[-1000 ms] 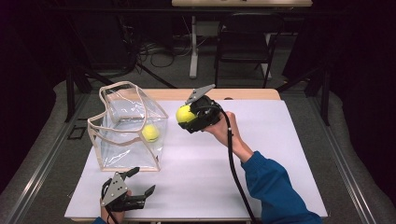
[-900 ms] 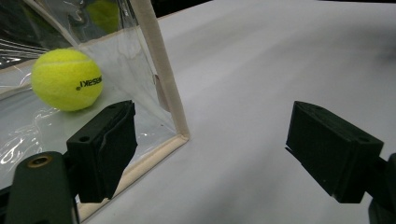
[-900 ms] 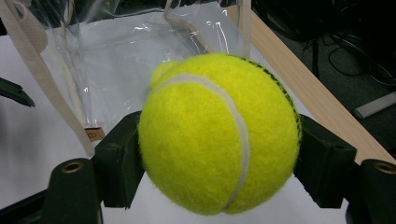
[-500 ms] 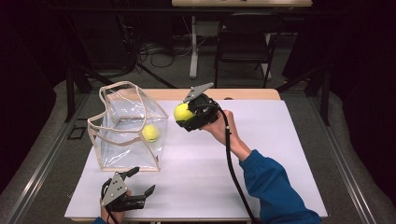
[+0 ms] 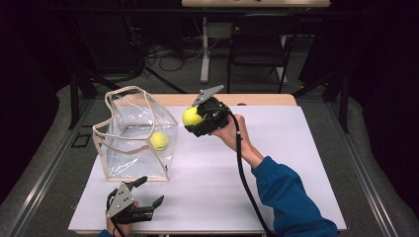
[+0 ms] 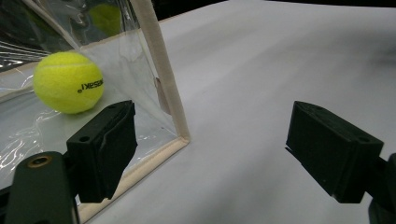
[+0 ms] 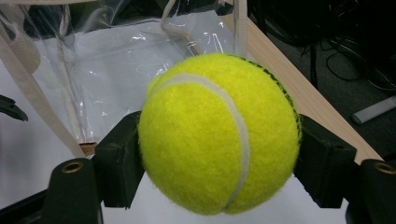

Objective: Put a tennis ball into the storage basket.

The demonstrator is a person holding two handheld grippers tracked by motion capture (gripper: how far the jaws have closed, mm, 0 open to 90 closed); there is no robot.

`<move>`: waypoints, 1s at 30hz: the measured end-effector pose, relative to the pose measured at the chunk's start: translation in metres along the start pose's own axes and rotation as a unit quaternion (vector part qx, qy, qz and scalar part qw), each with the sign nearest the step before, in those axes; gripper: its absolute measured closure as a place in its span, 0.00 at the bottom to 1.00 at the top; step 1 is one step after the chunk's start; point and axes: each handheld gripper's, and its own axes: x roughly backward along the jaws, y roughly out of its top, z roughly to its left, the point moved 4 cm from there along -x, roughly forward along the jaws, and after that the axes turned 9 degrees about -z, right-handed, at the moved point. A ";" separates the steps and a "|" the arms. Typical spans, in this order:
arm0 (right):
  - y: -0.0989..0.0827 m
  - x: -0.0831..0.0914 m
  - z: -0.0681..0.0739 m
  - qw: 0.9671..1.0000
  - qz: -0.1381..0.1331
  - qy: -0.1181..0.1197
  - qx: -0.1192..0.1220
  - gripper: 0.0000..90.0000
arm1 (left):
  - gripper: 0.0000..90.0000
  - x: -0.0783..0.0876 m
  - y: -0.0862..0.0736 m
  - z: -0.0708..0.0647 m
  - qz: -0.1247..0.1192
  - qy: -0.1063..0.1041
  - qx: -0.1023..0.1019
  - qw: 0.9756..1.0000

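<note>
My right gripper (image 5: 193, 118) is raised above the white table top, shut on a yellow tennis ball (image 5: 190, 117) (image 7: 219, 133), just right of the clear plastic bag (image 5: 134, 133). The bag stands upright with beige trim and an open top. A second tennis ball (image 5: 159, 140) (image 6: 68, 82) lies inside the bag on its floor. My left gripper (image 5: 146, 192) rests near the table's front left corner, open, with nothing between its jaws. In the left gripper view its left jaw stands in front of the bag's lower corner (image 6: 180, 137).
The white sheet (image 5: 276, 163) covers a wooden table whose far edge (image 5: 257, 99) shows behind the bag. A black cable (image 5: 243, 170) trails from the right gripper along a blue sleeve (image 5: 291, 197). A chair (image 5: 257, 44) and table legs stand beyond the table.
The right gripper with its ball has drifted slightly left toward the bag. The left gripper has kept still.
</note>
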 end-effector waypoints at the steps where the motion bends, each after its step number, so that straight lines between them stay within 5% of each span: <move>1: 0.001 -0.001 0.000 1.000 0.000 -0.001 0.001 0.29 | 0.18 0.000 0.000 0.000 0.000 0.000 -0.002 1.000; 30: 0.025 -0.009 0.003 1.000 -0.021 0.009 -0.001 0.29 | 0.18 0.000 0.000 -0.001 0.002 -0.003 -0.004 1.000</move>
